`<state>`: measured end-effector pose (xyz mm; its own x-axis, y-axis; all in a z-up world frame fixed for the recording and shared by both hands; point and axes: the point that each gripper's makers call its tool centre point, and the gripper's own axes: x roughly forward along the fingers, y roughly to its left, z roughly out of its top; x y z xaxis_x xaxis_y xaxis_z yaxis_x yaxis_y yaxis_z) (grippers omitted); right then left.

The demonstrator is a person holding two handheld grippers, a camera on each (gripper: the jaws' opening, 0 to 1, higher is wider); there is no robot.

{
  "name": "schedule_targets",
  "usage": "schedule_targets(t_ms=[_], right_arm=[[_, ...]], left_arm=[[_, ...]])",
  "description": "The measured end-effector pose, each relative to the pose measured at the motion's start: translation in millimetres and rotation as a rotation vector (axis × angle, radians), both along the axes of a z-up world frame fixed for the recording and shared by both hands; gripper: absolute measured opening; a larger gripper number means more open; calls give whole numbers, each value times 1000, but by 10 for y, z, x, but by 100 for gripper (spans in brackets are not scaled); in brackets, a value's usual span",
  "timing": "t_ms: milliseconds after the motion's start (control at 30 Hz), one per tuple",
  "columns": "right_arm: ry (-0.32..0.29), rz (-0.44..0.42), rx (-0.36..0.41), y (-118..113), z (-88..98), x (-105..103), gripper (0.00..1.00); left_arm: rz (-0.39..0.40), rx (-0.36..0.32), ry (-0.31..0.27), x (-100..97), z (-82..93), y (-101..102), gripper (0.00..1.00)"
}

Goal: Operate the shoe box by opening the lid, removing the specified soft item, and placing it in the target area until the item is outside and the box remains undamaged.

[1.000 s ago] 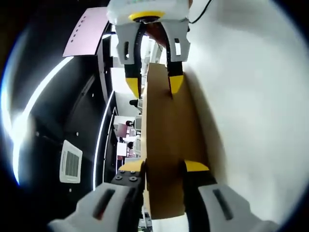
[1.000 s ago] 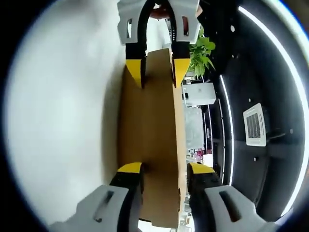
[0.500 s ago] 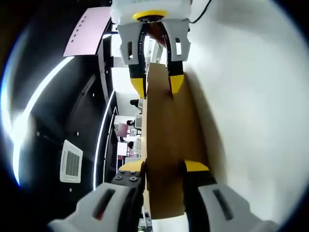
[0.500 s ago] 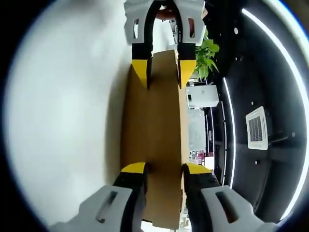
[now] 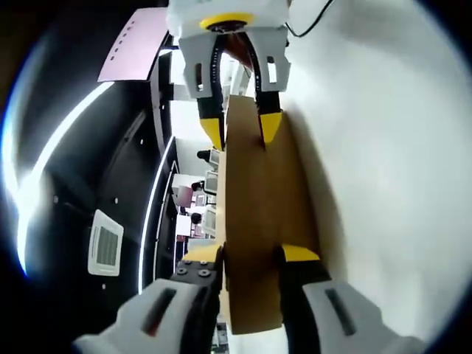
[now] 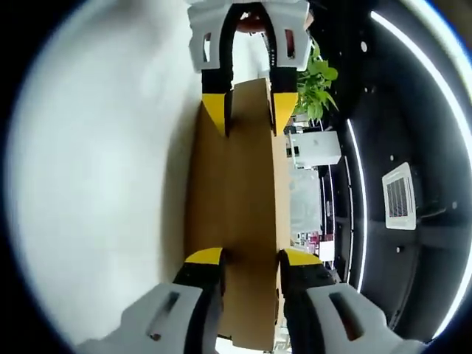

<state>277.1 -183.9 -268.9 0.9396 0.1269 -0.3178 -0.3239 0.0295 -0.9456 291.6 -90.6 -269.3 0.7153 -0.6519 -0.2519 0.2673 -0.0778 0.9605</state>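
The left gripper [image 5: 248, 256] is closed on one end of a brown cardboard lid [image 5: 258, 221], with its two yellow-tipped jaws pressing on the two faces of the panel. In the left gripper view the right gripper [image 5: 240, 129] comes in from the top and holds the far end of the same lid, one yellow tip on each side of the cardboard.

In the right gripper view the picture is mirrored: the right gripper [image 6: 247, 257] clamps the near end of the lid [image 6: 240, 214], and the left gripper [image 6: 249, 110] holds the far end at the top. So the lid is held between both tools, one at each short end, and it is seen almost edge-on.

One face of the lid is turned toward a white desk [image 5: 391, 162], and it throws a soft shadow on this surface. I cannot tell if the lid touches the desk. The box body and the soft item are not visible to me.

On the other side there is a dark ceiling with light strips [image 6: 398, 96], a square air vent [image 6: 402, 195] and a green plant [image 6: 317, 77].
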Motion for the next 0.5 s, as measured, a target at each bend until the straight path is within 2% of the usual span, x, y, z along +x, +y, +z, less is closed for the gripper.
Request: schedule_targets(t_ms=[500], right_arm=[[29,16,33,2,53,37,28]], left_arm=[[29,-31,35,25,58,-2,29]])
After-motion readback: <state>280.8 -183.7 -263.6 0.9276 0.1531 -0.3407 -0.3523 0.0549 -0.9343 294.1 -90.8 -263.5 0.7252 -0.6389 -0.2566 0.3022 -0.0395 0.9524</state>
